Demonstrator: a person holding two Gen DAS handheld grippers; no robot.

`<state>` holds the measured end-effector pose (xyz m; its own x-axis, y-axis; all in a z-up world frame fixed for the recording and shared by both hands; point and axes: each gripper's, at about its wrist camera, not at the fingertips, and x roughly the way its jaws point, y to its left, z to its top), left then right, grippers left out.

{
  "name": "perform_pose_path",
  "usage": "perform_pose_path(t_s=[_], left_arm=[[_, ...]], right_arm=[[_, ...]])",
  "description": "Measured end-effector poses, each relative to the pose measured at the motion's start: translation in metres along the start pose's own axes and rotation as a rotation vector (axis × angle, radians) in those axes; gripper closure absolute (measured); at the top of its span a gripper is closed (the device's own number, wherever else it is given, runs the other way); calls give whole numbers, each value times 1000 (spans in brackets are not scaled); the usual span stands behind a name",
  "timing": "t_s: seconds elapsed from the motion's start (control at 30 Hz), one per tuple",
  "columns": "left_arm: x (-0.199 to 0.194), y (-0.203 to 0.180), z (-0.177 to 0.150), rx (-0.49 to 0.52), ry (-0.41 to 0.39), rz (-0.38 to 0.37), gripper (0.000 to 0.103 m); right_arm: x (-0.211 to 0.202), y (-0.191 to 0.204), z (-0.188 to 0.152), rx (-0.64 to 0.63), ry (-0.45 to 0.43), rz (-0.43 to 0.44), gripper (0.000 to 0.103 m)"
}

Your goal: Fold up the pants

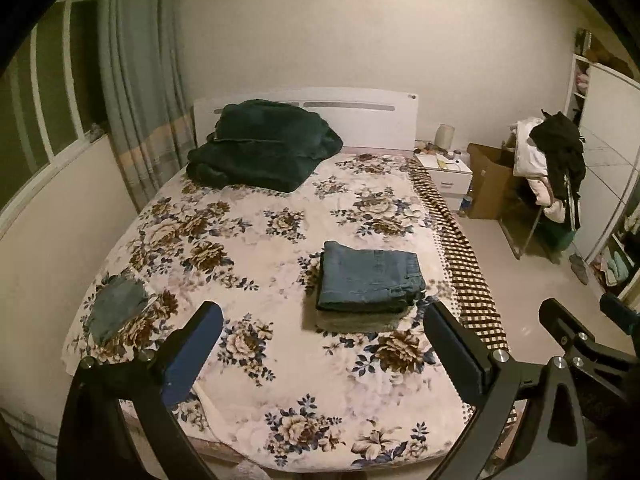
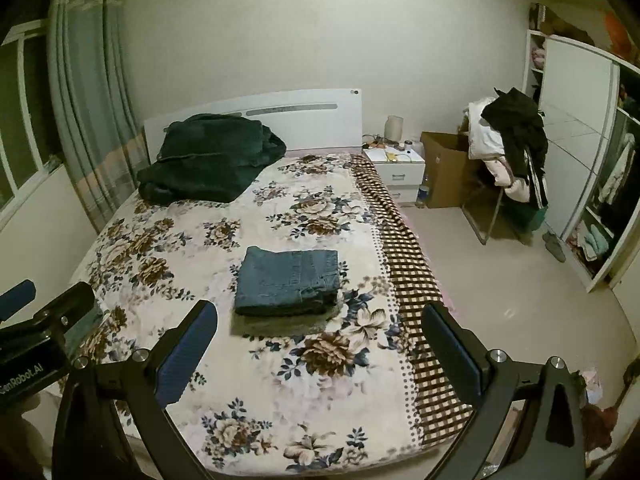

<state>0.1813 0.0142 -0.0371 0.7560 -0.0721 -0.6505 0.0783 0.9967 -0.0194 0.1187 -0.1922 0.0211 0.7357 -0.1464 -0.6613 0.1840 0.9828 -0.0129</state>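
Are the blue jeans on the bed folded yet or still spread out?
Folded. The jeans lie as a compact stacked rectangle on another folded garment, layered edges showing along one side.

- The folded jeans (image 1: 370, 276) cover most of a grey folded garment (image 1: 356, 320) beneath them, near the bed's right edge; only its front strip shows
- A blue-grey cloth (image 1: 116, 308) at the bed's left edge: what it is cannot be told
- Small items on the nightstand (image 2: 394, 156) are too small to identify
- The bed's (image 2: 280, 400) foot is cut off by the lower edge; the wardrobe (image 2: 576, 128) by the right edge
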Motion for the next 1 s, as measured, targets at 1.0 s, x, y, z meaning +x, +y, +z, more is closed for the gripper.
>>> perform_pose_path(t_s=[1.0], left_arm=[[2, -7, -6, 14, -1, 41, 0]], right_arm=[[18, -7, -7, 4, 14, 4, 0]])
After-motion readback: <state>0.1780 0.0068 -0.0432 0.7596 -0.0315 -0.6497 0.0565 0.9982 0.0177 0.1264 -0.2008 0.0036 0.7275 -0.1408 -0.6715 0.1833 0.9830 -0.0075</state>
